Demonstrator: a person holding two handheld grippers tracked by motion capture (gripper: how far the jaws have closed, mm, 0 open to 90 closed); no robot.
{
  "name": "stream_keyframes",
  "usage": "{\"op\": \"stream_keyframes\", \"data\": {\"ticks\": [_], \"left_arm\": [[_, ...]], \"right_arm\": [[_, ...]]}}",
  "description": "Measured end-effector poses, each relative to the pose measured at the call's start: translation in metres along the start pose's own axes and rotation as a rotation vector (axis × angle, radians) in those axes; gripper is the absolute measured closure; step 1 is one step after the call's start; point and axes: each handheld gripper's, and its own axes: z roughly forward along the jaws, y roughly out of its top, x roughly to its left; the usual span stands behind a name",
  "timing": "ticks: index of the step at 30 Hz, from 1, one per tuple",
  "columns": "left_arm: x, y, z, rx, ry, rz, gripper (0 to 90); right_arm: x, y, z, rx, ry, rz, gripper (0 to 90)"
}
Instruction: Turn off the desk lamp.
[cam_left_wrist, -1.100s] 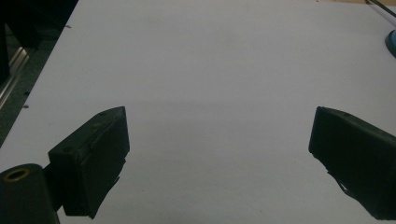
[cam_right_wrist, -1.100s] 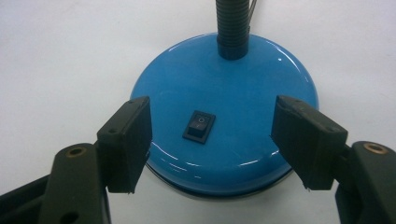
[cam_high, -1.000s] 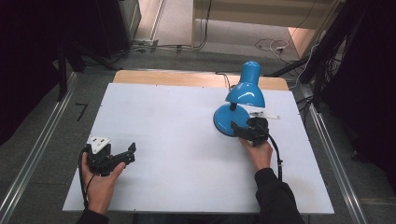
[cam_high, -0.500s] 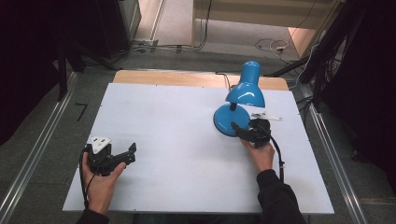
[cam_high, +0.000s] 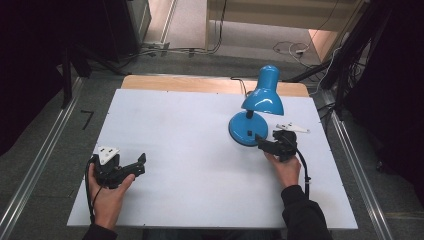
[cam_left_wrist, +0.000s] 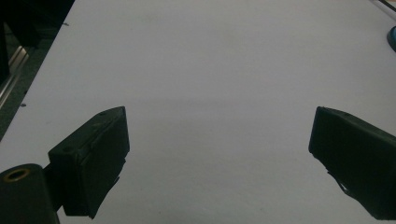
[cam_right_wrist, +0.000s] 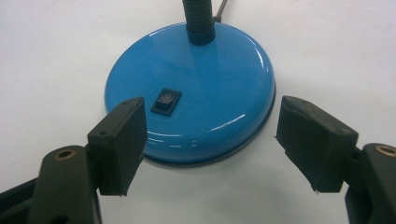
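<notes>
— White tabletop (cam_high: 200, 150), condition?
— Bare across its left and middle. A blue desk lamp (cam_high: 257, 112) stands at the right rear, shade tilted over its round base (cam_right_wrist: 196, 88).
— Right gripper (cam_high: 264, 144)?
— Low beside the base's near edge, fingers (cam_right_wrist: 119, 140) spread apart, holding nothing; black rocker switch (cam_right_wrist: 166, 101) just ahead.
— Left gripper (cam_high: 139, 165)?
— Front left, well apart from the lamp, fingers released, empty.

Each tool, the left tool (cam_high: 139, 162) and the right tool (cam_high: 260, 142), is built of black parts with two blocky jaws; brass-ringed screw holes are seen. A grey three-cornered plate and black cable are fitted. Dark sleeves (cam_high: 304, 216) are worn.
</notes>
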Motion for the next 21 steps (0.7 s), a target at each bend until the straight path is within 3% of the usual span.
{"op": "stream_keyframes", "data": {"ticks": [21], "left_arm": [[-0.001, 0.000, 0.000, 0.001, 0.000, 0.003, 5.8]], "right_arm": [[-0.013, -0.013, -0.024, -0.019, 0.004, -0.005, 22.0]]}}
